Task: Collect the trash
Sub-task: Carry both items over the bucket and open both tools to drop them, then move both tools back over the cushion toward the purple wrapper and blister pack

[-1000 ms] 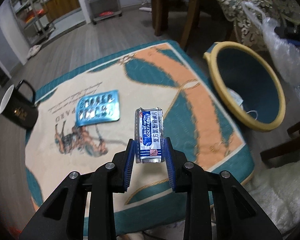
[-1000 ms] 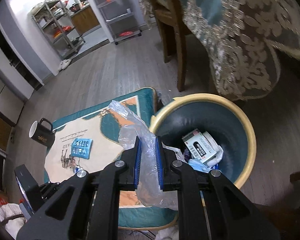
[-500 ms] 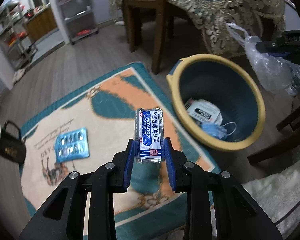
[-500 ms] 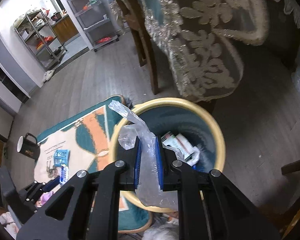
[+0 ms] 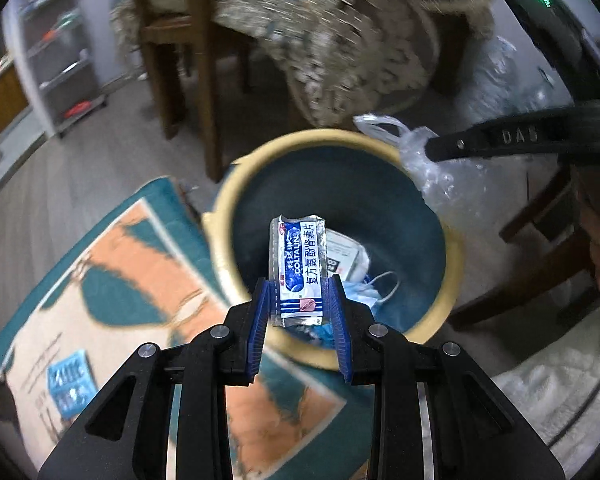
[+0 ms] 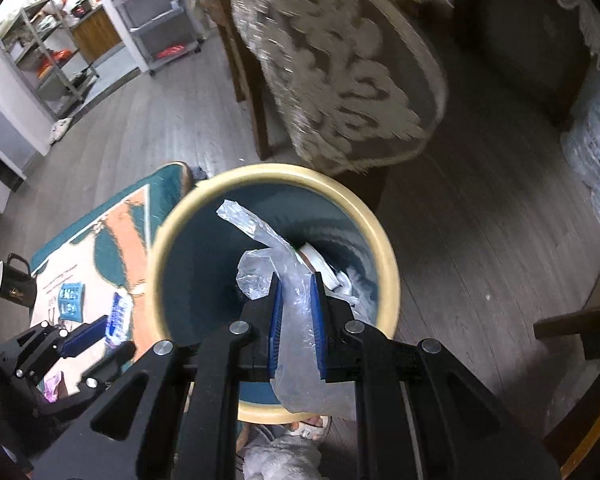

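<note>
My left gripper (image 5: 300, 300) is shut on a blue and silver pill blister pack (image 5: 299, 270), held upright over the near rim of the yellow-rimmed teal bin (image 5: 236, 200). My right gripper (image 6: 297, 308) is shut on a clear plastic bag (image 6: 296, 324), held above the bin (image 6: 172, 240). In the left wrist view the bag (image 5: 432, 164) hangs at the bin's far right rim. A white box (image 5: 346, 256) and a blue face mask (image 5: 362, 294) lie inside the bin. A second blue blister pack (image 5: 70, 380) lies on the mat.
A patterned teal and orange mat (image 5: 140, 280) lies left of the bin. A black mug (image 6: 14, 284) stands at its far edge. A wooden chair (image 5: 188, 60) and a lace-draped table (image 6: 340, 60) stand behind the bin. Wrapped water bottles (image 6: 596, 140) stand at the right.
Both grippers have moved toward the bin. The left one with the blister pack went right from over the mat to the bin's rim. The right one with the bag now hangs over the bin's opening.
</note>
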A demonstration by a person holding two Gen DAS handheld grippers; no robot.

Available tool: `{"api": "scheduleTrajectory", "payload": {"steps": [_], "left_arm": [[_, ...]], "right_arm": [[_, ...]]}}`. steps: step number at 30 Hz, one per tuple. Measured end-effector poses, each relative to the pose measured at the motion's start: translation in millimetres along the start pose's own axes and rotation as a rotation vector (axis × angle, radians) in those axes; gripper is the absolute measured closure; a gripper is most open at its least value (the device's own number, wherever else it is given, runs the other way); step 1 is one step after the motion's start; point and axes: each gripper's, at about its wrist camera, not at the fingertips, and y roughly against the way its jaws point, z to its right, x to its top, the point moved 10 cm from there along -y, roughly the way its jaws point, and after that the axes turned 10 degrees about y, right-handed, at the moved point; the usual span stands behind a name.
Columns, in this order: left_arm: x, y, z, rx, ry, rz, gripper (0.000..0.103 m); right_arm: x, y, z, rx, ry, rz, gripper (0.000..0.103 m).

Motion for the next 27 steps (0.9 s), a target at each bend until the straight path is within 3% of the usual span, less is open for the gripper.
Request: {"api": "scheduleTrajectory", "payload": {"steps": [3,4,5,6,8,9,21,27], "left_arm": [[0,-13,11,0.007,-0.064,0.001,0.07],[0,-16,13,0.006,-0.072,0.003,0.063],[0,-17,14,0.007,-0.074,0.007,0.058],[0,-18,14,0.001,-0.068,0.012,0.046],[1,-16,11,-0.009,-0.049,0.022,0.03],[2,-14,10,-0.009,-0.043,0.03,0.025],[-9,14,-37,0.051,0.078,0.044,0.02],[-20,47,-67,0.074,0.143,0.074,0.02]], "right_arm": [[-4,-6,4,0.024,-0.027,-0.015,0.089],[-3,-7,3,0.032,-0.032,-0.011,0.085],[-3,-7,4,0.033,-0.032,-0.007,0.077],[-2,-8,3,0.032,-0.031,-0.004,0.072],[0,-6,2,0.023,-0.025,0.007,0.047],[1,-5,1,0.022,-0.024,0.014,0.047],[17,10,-28,0.039,0.026,0.073,0.03],[31,23,-70,0.082,0.07,0.127,0.024]]}}
